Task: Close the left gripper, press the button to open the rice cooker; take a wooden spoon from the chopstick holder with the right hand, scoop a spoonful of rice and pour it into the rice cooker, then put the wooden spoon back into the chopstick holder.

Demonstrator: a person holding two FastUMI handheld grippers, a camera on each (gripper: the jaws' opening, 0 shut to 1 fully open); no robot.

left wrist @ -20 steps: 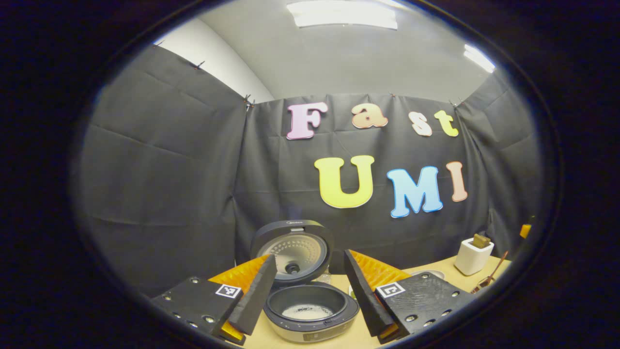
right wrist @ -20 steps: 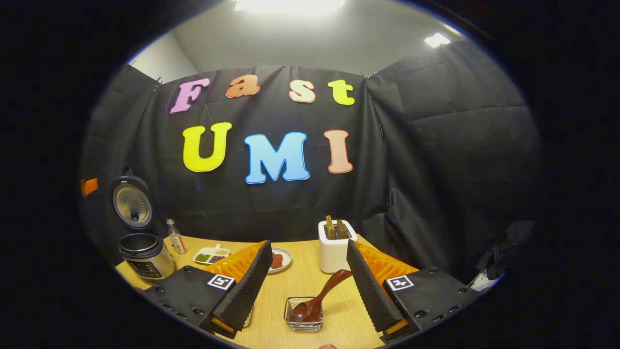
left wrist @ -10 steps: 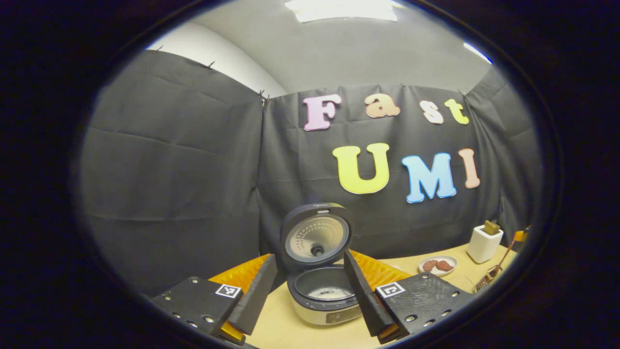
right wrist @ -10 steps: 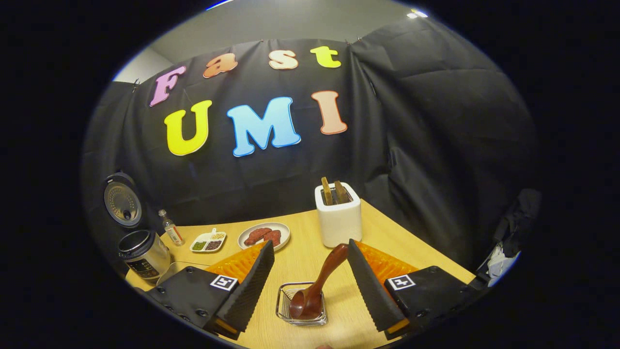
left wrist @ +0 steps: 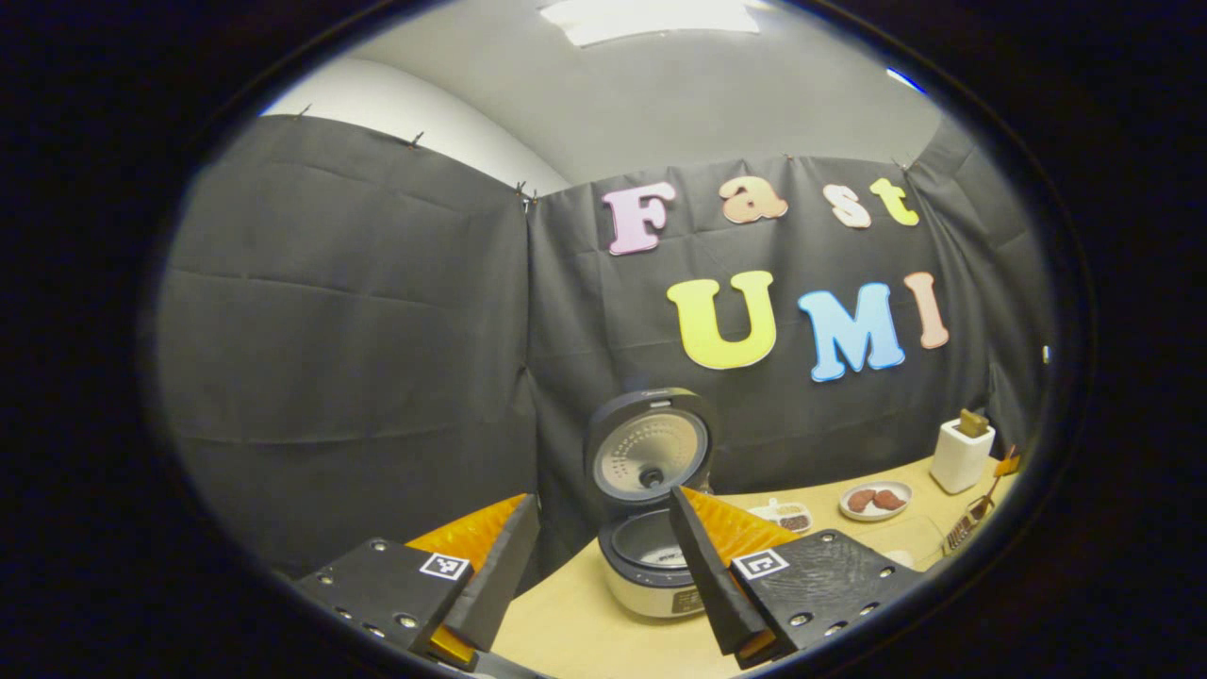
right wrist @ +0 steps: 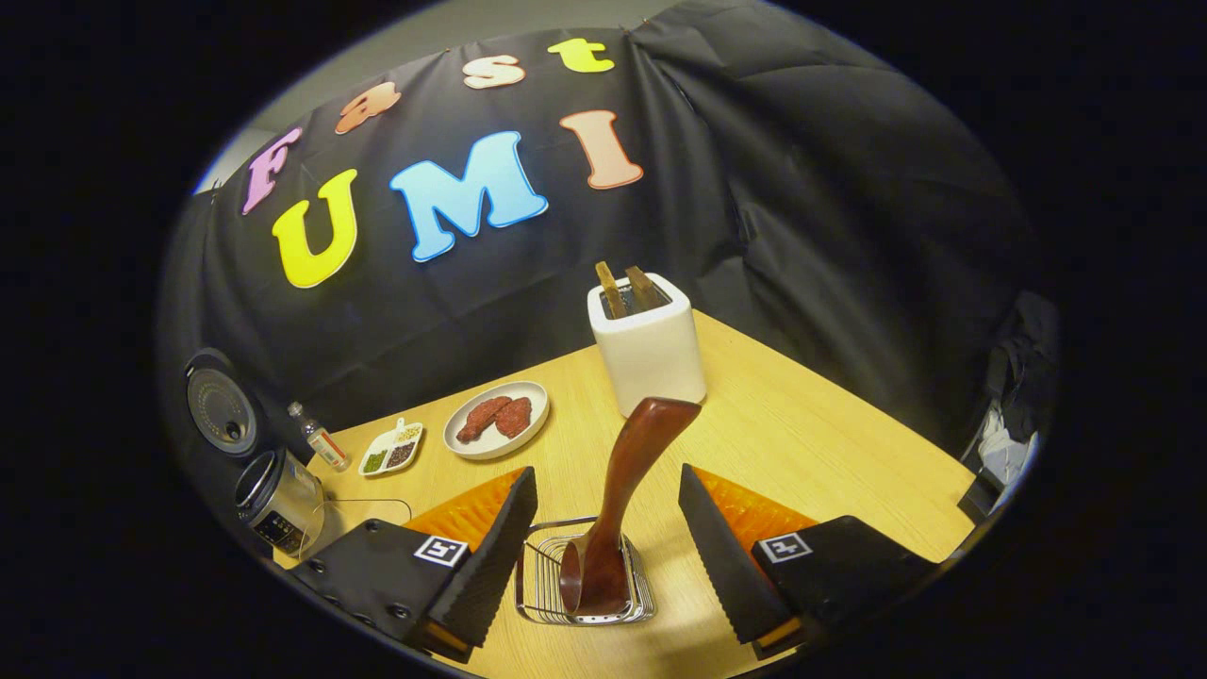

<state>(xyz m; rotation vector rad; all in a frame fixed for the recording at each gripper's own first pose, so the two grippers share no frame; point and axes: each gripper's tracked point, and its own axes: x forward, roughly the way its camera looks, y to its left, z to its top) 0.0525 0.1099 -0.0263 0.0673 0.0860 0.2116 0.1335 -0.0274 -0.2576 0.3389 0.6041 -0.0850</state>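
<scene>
The right gripper (right wrist: 603, 552) stood with its fingers spread wide, gripping nothing, one on either side of the wooden spoon (right wrist: 618, 500). The spoon stood bowl-down in the wire chopstick holder (right wrist: 585, 585), which sat on the table (right wrist: 811, 443) between the fingertips, and its handle leaned up and away past them; neither finger touched it. Each finger block carried a small square black-and-white marker, and no brand name could be made out on anything. Beyond the spoon stood a white toaster (right wrist: 649, 349) with two slices in its slots. Off past the left finger lay a round plate (right wrist: 497, 420) of reddish pieces, a small divided dish (right wrist: 390, 450), a little bottle (right wrist: 319, 438) and, farthest out, the rice cooker (right wrist: 273, 500) with its lid raised.

The left gripper (left wrist: 603, 575) also had its fingers parted and empty. The rice cooker (left wrist: 651, 556) sat just beyond its right finger, which hid part of the pot; the lid stood upright, and a pale layer showed in the bottom (writing on the lid's rim was too small to read). This view alone looked into the pot, while the right gripper view alone gave the spoon and holder close up.

Compared with half a second earlier, the right gripper had dropped nearer the holder, so the spoon rose taller between its fingers, and the cooker had slid smaller and further right in the left gripper view.
</scene>
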